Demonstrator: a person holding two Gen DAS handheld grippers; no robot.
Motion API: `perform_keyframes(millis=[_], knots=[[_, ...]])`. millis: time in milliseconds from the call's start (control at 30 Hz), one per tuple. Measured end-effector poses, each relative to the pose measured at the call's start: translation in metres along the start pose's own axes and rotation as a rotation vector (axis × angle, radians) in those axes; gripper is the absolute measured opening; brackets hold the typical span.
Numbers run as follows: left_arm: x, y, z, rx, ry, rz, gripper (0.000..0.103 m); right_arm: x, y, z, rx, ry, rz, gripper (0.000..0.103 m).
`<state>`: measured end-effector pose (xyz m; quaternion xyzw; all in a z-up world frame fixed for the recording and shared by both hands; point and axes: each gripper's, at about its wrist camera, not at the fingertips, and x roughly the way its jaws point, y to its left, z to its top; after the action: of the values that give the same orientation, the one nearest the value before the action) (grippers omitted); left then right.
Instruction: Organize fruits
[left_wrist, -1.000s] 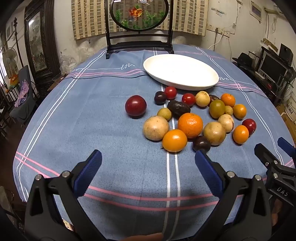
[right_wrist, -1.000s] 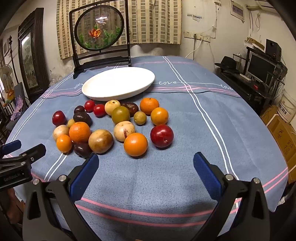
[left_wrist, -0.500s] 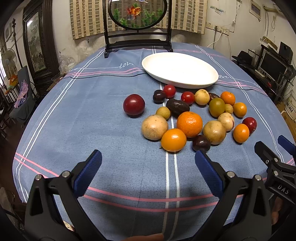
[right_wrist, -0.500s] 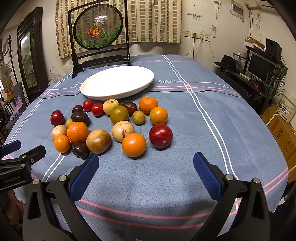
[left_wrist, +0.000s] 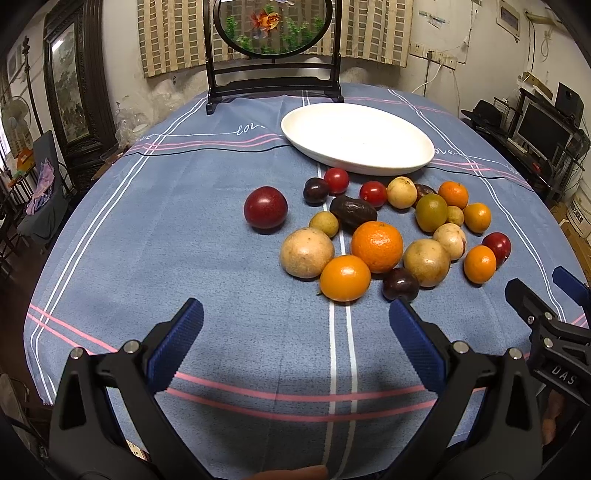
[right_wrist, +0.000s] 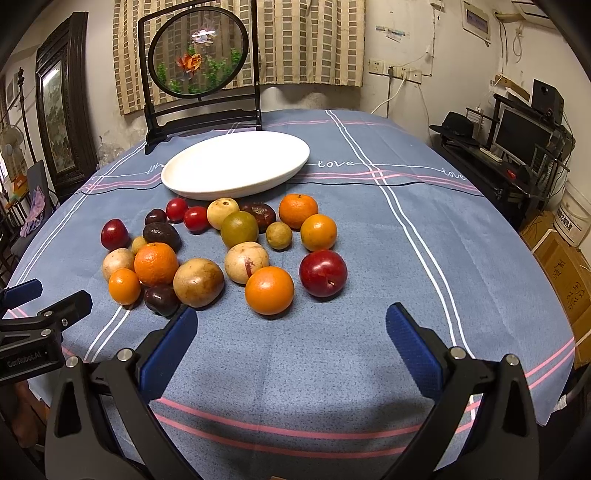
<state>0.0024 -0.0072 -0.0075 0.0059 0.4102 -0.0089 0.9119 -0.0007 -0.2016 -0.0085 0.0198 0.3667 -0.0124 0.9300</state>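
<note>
Several fruits lie in a loose cluster on the blue tablecloth: oranges (left_wrist: 376, 246), tan round fruits (left_wrist: 306, 252), dark plums (left_wrist: 400, 283), small red tomatoes (left_wrist: 336, 181) and a red plum (left_wrist: 265, 207) apart at the left. An empty white oval plate (left_wrist: 356, 137) sits behind them; it also shows in the right wrist view (right_wrist: 236, 164). My left gripper (left_wrist: 295, 343) is open and empty, short of the cluster. My right gripper (right_wrist: 290, 345) is open and empty, just short of an orange (right_wrist: 269, 290) and a red plum (right_wrist: 323, 273).
A black-framed round goldfish screen (left_wrist: 273, 26) stands at the table's far edge. The table's front edge lies just below both grippers. Each gripper shows at the side of the other's view (left_wrist: 546, 325). A desk with a monitor (right_wrist: 517, 136) stands right of the table.
Both grippers have tilted up and edged slightly toward the fruits, so the cluster sits lower and closer in both views. Both stay open; no fruit has moved.
</note>
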Motion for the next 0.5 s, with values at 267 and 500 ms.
perform_keyframes(millis=[267, 500], knots=[[-0.0002, 0.0020, 0.0002, 0.001, 0.002, -0.002, 0.101, 0.0015, 0.0004, 0.0002, -0.004, 0.004, -0.001, 0.102], [0.0002, 0.0015, -0.0003, 0.000, 0.003, -0.003, 0.101, 0.0028, -0.0014, 0.0001, -0.001, 0.009, -0.001, 0.102]])
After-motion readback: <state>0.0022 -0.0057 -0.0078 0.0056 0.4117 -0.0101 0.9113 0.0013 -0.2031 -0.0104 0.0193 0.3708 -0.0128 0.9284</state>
